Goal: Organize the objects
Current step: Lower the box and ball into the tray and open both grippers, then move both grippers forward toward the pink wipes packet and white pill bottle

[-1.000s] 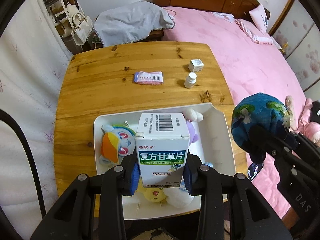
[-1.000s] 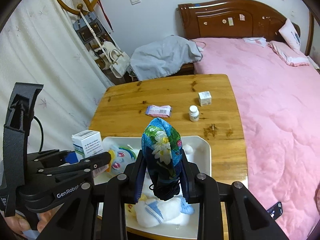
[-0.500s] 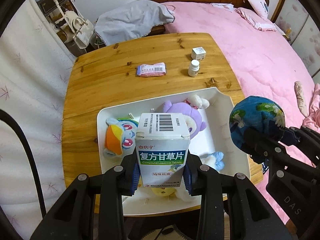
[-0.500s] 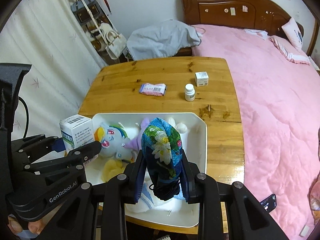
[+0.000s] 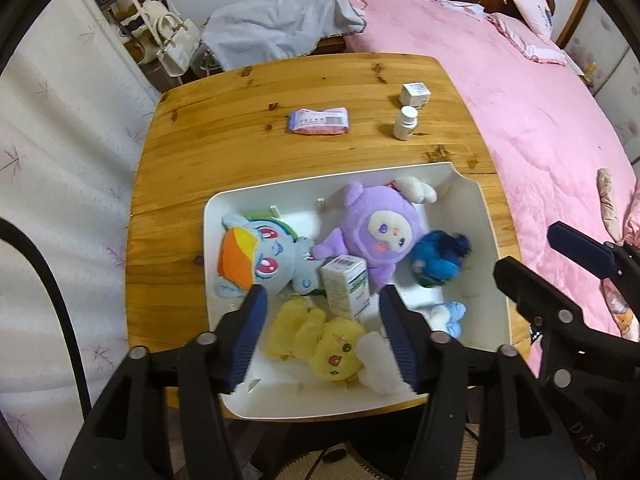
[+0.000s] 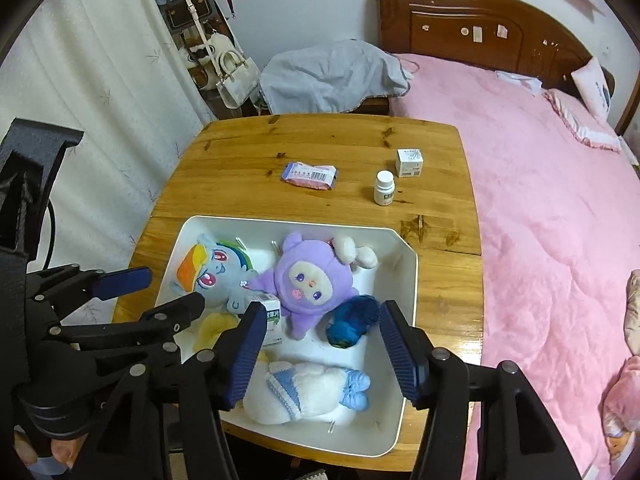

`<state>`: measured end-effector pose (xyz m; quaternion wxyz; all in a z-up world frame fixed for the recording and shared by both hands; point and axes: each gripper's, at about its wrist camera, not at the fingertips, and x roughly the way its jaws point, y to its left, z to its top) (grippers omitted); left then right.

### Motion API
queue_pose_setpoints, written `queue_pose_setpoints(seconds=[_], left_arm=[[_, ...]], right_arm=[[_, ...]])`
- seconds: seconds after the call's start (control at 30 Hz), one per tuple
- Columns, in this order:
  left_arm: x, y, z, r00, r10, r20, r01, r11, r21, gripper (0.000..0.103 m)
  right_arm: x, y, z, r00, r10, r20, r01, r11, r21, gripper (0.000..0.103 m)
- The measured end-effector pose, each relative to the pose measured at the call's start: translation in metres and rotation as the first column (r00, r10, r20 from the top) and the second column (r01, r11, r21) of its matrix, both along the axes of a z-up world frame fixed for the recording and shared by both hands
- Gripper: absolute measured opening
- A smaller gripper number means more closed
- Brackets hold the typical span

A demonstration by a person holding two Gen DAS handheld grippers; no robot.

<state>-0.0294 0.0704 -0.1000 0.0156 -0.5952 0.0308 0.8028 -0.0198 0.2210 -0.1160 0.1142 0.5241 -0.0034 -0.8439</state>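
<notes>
A white tray (image 5: pixel 484 216) (image 6: pixel 408 292) on the wooden table holds a purple plush (image 5: pixel 380 232) (image 6: pixel 308 280), a blue pony plush (image 5: pixel 260 260) (image 6: pixel 216 272), a yellow plush (image 5: pixel 320 340) and a white-and-blue plush (image 6: pixel 308 392). The white-and-green medicine box (image 5: pixel 346 286) (image 6: pixel 272 320) and the blue floral ball (image 5: pixel 438 260) (image 6: pixel 352 320) lie in the tray among them. My left gripper (image 5: pixel 322 300) is open and empty above the box. My right gripper (image 6: pixel 322 316) is open and empty above the ball.
On the table (image 5: pixel 240 128) beyond the tray lie a pink tissue pack (image 5: pixel 319 121) (image 6: pixel 311 175), a white pill bottle (image 5: pixel 406 123) (image 6: pixel 385 188) and a small white box (image 5: pixel 416 94) (image 6: pixel 409 162). A pink bed (image 5: pixel 520 100) borders the right; curtain and bags stand left.
Both grippers have opened. The medicine box has dropped from the left one and the floral ball from the right one into the tray. Both grippers rose higher over the tray.
</notes>
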Motion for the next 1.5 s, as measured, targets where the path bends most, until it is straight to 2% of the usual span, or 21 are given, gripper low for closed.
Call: queue_pose_setpoints(seconds=[0.07,0.13,0.5,0.87,1.2,1.5], left_arm=[[-0.001,-0.003,-0.001,1.0,0.015,0.006,-0.015,1.0,-0.006,0.076],[-0.001,-0.007,-0.002,1.0,0.026,0.012,-0.026,1.0,0.001,0.078],[-0.001,-0.014,-0.002,0.999,0.041,0.032,-0.041,0.999,0.019,0.079],[0.002,-0.019,0.004,0.999,0.053,0.013,-0.053,0.999,0.013,0.079],[-0.001,-0.024,0.027,0.997,0.058,-0.05,-0.058,0.998,0.013,0.079],[-0.016,-0.026,0.052,0.991,0.062,-0.118,-0.062,0.998,0.008,0.079]], right_arm=[[-0.001,-0.001,0.0,1.0,-0.001,0.005,0.001,1.0,0.0,0.059],[-0.001,-0.002,-0.001,1.0,0.0,0.009,0.0,1.0,0.0,0.06],[-0.002,-0.006,-0.002,1.0,-0.002,0.014,0.002,1.0,0.004,0.06],[0.0,-0.01,-0.001,1.0,-0.004,0.006,0.004,1.0,0.015,0.062],[0.001,-0.009,0.013,0.999,-0.007,-0.045,0.007,1.0,0.003,0.063],[-0.003,-0.001,0.028,0.994,-0.043,-0.1,0.037,0.998,-0.059,0.063]])
